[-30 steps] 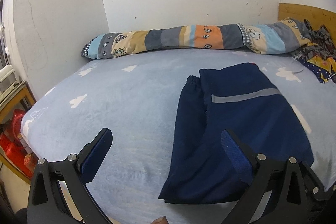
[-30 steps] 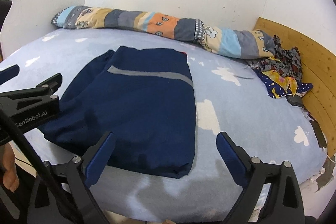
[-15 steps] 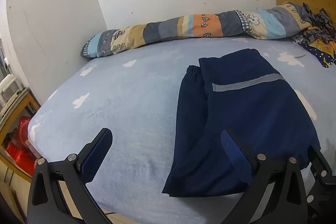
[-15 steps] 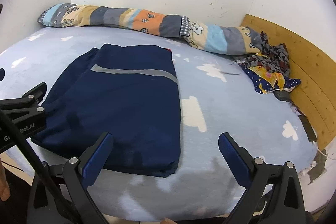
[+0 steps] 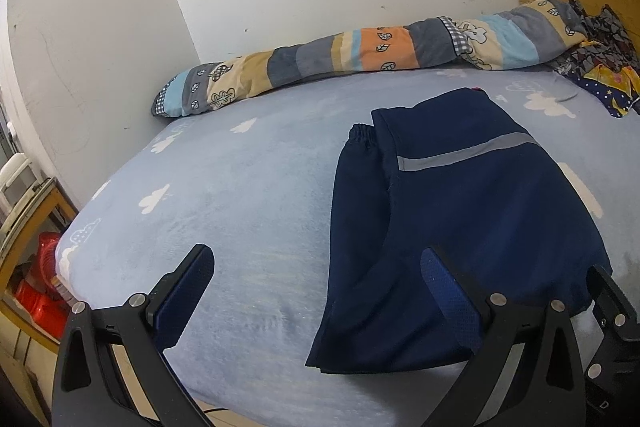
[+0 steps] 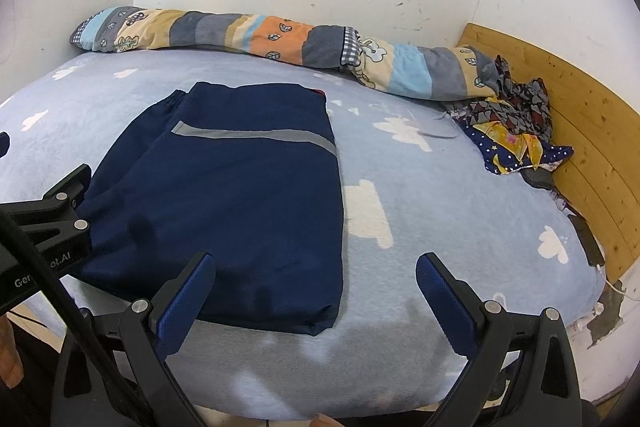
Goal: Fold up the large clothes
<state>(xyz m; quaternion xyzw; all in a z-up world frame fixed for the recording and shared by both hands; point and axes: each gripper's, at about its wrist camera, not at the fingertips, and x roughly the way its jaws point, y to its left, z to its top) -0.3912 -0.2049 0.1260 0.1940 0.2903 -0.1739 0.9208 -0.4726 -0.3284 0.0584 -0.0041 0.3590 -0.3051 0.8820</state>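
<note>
Both views have drifted a little over the last second: in the left wrist view the navy garment [image 5: 460, 211] now sits slightly higher and the patchwork bolster [image 5: 360, 55] tilts up toward the right; in the right wrist view the garment has slid toward mid-frame and more of the bed's near edge shows at the bottom. Left tool [image 5: 316, 291] stands wide, nothing between its pads, hovering over the near edge of the bed [image 5: 240, 187], its right finger overlapping the garment's near left part in the picture; contact cannot be confirmed. Right tool [image 6: 316, 297] equally wide and empty, set over the garment's near right corner. Garment lies flat in the middle of the bed, already folded into a long panel with a grey stripe [image 6: 256, 135] across its far part and an elastic cuff [image 5: 360, 131] poking out on the left. Judgement: sleeves and sides look done, and the step in hand is lining up for the next fold. Next move likely calls for each tool to pinch a near corner through all layers, then carry the near edge toward the stripe. Hard to read: garment's near edge is partly hidden behind the left tool's frame; layer count at the corners unclear; crumpled patterned cloth [image 6: 516, 123] by the wooden headboard [image 6: 592, 131] cannot be identified.
</note>
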